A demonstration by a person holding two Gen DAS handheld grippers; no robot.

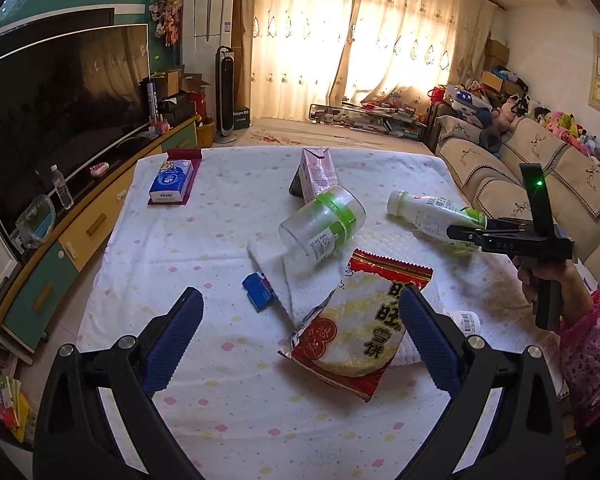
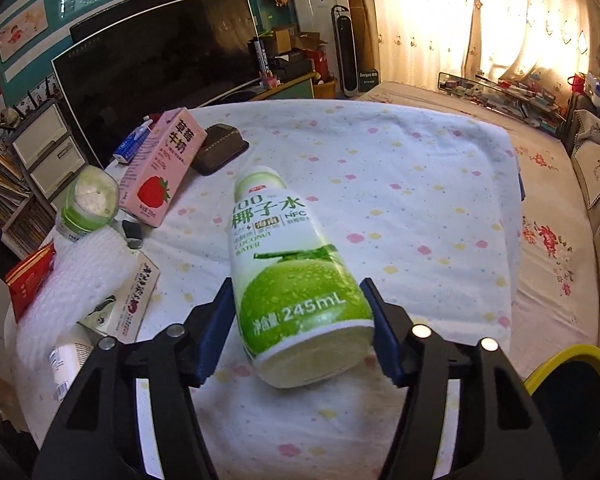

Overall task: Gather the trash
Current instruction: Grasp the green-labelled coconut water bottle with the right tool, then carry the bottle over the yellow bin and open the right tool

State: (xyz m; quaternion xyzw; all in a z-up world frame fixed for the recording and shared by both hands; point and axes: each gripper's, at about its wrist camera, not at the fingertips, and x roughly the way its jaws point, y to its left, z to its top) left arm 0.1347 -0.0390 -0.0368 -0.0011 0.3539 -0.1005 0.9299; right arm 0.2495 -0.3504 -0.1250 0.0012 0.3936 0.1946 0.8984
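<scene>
My right gripper (image 2: 298, 312) is shut on the base of a coconut water bottle (image 2: 288, 264), held tilted above the table; the same bottle shows in the left wrist view (image 1: 432, 212) in the right gripper (image 1: 466, 234). My left gripper (image 1: 300, 312) is open and empty above a red snack bag (image 1: 360, 328). A clear jar with a green band (image 1: 320, 224) lies on a white towel (image 1: 284, 276). A pink strawberry milk carton (image 2: 156, 172) stands behind it.
The table has a dotted white cloth (image 1: 220, 220). A tissue box (image 1: 172, 180) sits at its far left and a small blue pack (image 1: 258, 288) by the towel. A yellow-rimmed bin (image 2: 572, 384) is at the right. A TV (image 1: 60, 92) and a sofa (image 1: 520, 168) flank the table.
</scene>
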